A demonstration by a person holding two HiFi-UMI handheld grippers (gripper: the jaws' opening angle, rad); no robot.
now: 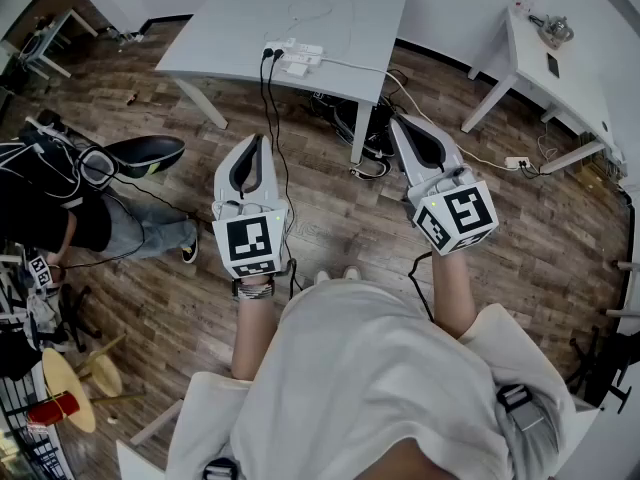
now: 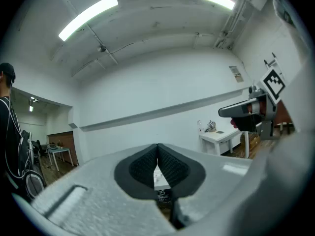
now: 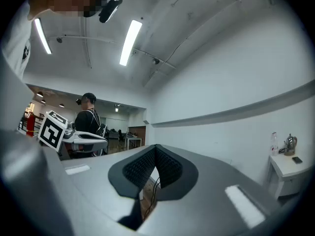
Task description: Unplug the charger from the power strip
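Note:
A white power strip lies on the near edge of a white table ahead of me. Two black plugs sit in its left end, and a white charger sits at its front side with a white cable coiled behind. Both grippers are held level over the wooden floor, well short of the table. My left gripper is shut and empty, its pads meeting at the tip. My right gripper is shut and empty too, its pads touching. Each gripper shows in the other's view.
Black cables hang from the strip to a tangle under the table. A second white table stands at the right, with another power strip on the floor by it. A person in black is at the left.

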